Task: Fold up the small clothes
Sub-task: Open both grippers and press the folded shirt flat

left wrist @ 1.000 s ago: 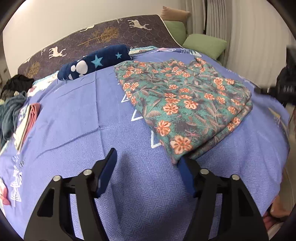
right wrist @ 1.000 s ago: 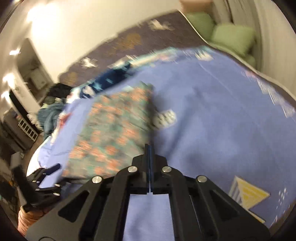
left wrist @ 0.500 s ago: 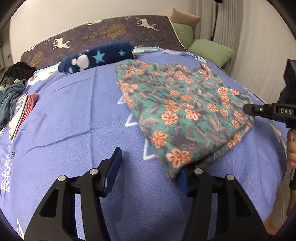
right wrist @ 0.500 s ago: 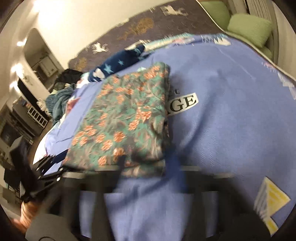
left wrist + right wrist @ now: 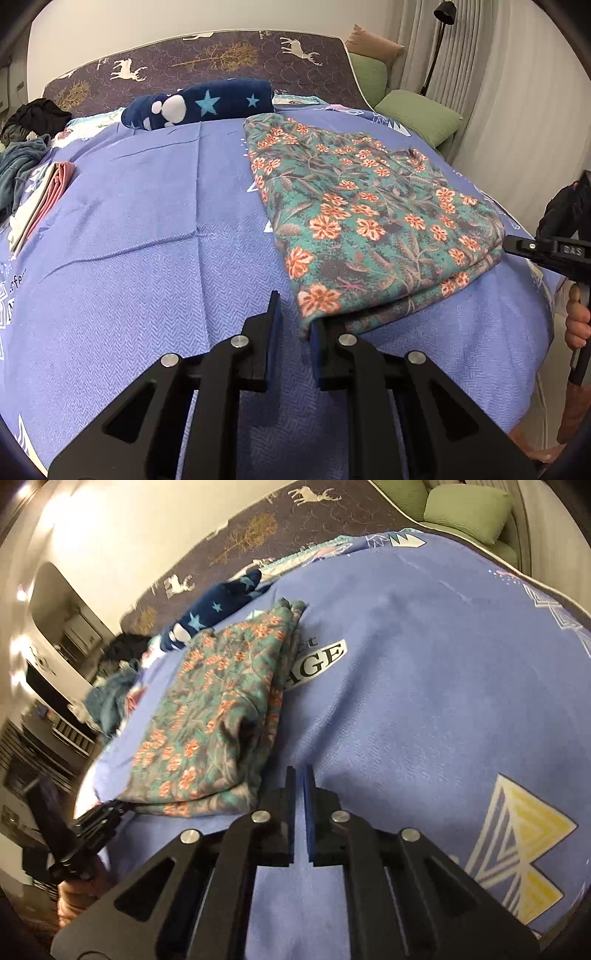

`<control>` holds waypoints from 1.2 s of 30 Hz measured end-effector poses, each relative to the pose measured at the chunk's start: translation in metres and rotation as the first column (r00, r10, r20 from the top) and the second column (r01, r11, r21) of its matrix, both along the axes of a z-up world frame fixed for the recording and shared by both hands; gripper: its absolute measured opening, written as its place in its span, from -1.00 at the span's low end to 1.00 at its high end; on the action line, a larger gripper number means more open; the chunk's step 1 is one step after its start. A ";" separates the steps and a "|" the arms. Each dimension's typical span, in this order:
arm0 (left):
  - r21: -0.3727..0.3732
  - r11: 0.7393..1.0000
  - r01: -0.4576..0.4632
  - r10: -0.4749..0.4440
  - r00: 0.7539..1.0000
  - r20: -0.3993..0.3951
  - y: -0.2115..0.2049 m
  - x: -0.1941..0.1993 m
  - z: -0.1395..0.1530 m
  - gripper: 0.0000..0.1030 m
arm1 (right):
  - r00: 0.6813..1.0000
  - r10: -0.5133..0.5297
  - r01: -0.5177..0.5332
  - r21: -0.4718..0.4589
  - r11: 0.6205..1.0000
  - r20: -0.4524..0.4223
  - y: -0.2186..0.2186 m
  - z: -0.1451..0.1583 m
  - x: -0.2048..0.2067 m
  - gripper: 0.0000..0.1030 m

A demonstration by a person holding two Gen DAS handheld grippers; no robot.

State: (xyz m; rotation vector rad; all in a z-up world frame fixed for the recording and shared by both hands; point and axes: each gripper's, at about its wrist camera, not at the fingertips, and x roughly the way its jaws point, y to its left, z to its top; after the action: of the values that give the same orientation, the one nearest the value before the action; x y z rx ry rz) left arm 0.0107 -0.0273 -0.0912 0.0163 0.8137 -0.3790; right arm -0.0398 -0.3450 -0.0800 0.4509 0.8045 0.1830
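A folded teal cloth with orange flowers (image 5: 369, 221) lies on the blue bedspread (image 5: 147, 258). My left gripper (image 5: 294, 314) sits at the cloth's near corner, which rests against the tip of the right finger (image 5: 317, 334). Its jaws are closing, and only bedspread shows in the narrow gap between them. In the right wrist view the same floral cloth (image 5: 221, 709) lies left of centre. My right gripper (image 5: 300, 770) is shut and empty, just beside the cloth's near right corner. The left gripper (image 5: 99, 819) shows at that cloth's lower left edge.
A navy rolled blanket with stars (image 5: 199, 105) lies at the head of the bed. Folded pink and white clothes (image 5: 40, 199) and a dark heap (image 5: 22, 147) sit at the left edge. Green cushions (image 5: 417, 114) lie at the far right. A hand (image 5: 576, 321) holds the right gripper's handle.
The left jaws have narrowed from wide apart to a small gap at the cloth's near corner. The right gripper has shifted in beside the cloth's other near corner and stayed shut.
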 end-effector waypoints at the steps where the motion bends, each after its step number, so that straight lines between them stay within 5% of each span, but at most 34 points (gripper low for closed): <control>1: -0.012 1.000 -0.004 0.004 1.000 -0.008 0.002 0.001 -0.001 -0.65 | 1.000 0.018 -0.018 -0.005 1.000 0.016 0.002 0.003 -0.003 -0.79; 4: -0.047 0.999 -0.014 0.013 1.000 -0.028 0.007 0.003 -0.003 -0.62 | 0.991 0.108 -0.105 -0.037 0.994 0.074 0.022 0.014 -0.008 -0.26; 6: -0.048 0.999 -0.021 0.020 0.999 -0.026 0.007 0.002 -0.003 -0.59 | 0.985 0.152 -0.147 -0.079 0.986 0.075 0.039 0.013 -0.003 -0.16; 7: -0.041 0.999 -0.024 0.023 1.000 -0.021 0.007 0.002 -0.003 -0.59 | 0.987 0.154 -0.149 -0.119 0.982 0.036 0.047 0.006 0.003 -0.36; 8: -0.035 0.999 -0.028 0.027 0.999 -0.017 0.006 0.001 -0.003 -0.59 | 0.993 0.115 -0.117 -0.177 0.977 -0.020 0.050 -0.003 0.008 -0.85; 12: -0.011 0.999 -0.032 0.032 0.999 -0.003 0.006 -0.002 -0.004 -0.59 | 0.992 0.045 -0.058 -0.116 0.992 -0.119 0.033 -0.016 0.011 -0.86; 14: -0.003 1.000 -0.028 0.028 1.000 0.000 0.006 -0.003 -0.003 -0.59 | 0.992 0.021 -0.045 -0.196 0.980 -0.125 0.035 -0.010 0.006 -0.95; 19: -0.005 1.000 0.008 -0.008 1.000 0.026 0.008 -0.014 0.005 -0.64 | 0.999 0.032 -0.035 -0.142 0.989 -0.025 0.023 0.012 -0.002 -0.87; 21: 0.027 0.999 0.036 -0.038 0.997 0.064 0.006 -0.022 0.011 -0.64 | 0.998 0.050 -0.047 -0.112 0.993 0.029 0.023 0.022 0.002 -0.31; 22: 0.052 0.998 0.046 -0.051 0.995 0.087 0.004 -0.026 0.013 -0.64 | 0.997 0.066 -0.062 -0.098 0.993 0.036 0.028 0.024 0.008 0.15; 23: 0.065 0.997 0.048 -0.055 0.994 0.097 0.003 -0.027 0.013 -0.64 | 0.996 0.083 -0.080 -0.098 0.992 0.023 0.032 0.022 0.015 0.20; 25: 0.070 0.996 0.048 -0.054 0.994 0.092 0.001 -0.025 0.010 -0.64 | 0.996 0.091 -0.090 -0.119 0.989 -0.001 0.041 0.018 0.025 0.11; 28: 0.071 0.997 0.032 -0.037 0.997 0.061 0.000 -0.018 0.002 -0.59 | 0.992 0.120 -0.126 -0.154 0.980 -0.046 0.055 0.007 0.034 -0.84; 32: 0.028 1.000 0.006 -0.006 1.000 0.017 0.009 -0.009 -0.002 -0.59 | 0.993 0.109 -0.101 -0.162 0.982 0.041 0.061 0.033 0.015 -0.88; 36: 0.014 1.000 0.023 -0.023 1.000 0.009 0.013 -0.009 -0.003 -0.59 | 0.996 0.077 -0.085 -0.185 0.979 -0.054 0.048 0.021 0.016 -0.90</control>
State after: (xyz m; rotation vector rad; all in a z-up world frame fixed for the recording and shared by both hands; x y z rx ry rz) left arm 0.0016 -0.0142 -0.0940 0.0406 0.8074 -0.3944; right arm -0.0237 -0.2974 -0.0585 0.2462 0.8775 0.1714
